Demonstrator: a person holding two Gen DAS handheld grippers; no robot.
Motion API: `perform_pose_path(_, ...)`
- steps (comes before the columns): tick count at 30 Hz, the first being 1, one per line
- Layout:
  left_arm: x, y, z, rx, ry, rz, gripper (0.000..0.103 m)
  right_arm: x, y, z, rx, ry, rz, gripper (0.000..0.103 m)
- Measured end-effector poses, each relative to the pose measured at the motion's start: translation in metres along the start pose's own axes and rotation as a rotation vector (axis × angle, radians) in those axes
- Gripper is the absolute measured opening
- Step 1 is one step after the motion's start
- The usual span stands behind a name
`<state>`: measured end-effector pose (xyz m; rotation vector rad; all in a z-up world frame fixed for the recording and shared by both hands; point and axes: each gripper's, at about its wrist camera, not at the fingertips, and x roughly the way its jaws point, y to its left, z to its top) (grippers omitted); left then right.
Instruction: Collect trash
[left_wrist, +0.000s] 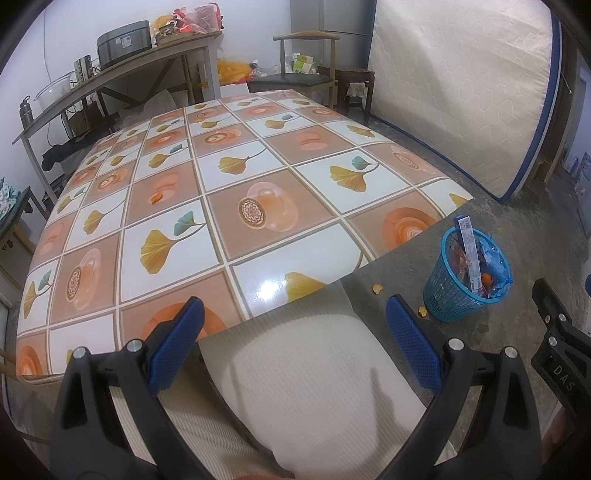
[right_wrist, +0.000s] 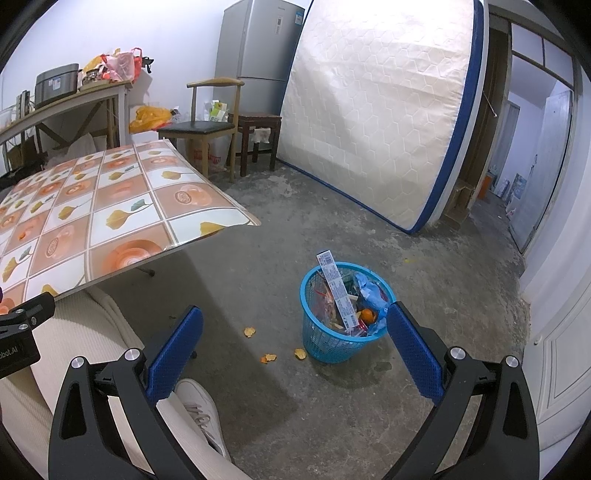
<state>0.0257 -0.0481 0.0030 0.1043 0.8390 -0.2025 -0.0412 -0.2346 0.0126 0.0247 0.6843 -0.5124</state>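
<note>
Both hand-held grippers spread wide, empty: left hand-held gripper (left_wrist: 293, 345) over near worktop (left_wrist: 236, 177) edge, right hand-held gripper (right_wrist: 295, 345) above floor. Blue plastic mesh trash basket (right_wrist: 332, 339) stands on floor, right of worktop, stuffed with wrappers; orange peel scraps (right_wrist: 269, 357) just left of it.

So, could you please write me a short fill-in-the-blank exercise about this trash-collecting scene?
1. The blue mesh plastic wastebasket stands on the ____.
2. Both the left gripper and the right gripper are ____.
3. The small orange peel scraps lie ____ the wastebasket.
4. The quilted white mattress leans beside the grey ____.

Missing words: floor; open; outside; refrigerator
</note>
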Motion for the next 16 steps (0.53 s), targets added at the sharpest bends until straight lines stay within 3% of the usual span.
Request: perform_pose_path(16,0.0019,-0.0037,0.0024,0.001,0.012,-0.008,0.095,-0.0005,0.0014,-0.0003,0.003,0.000,0.000,0.097)
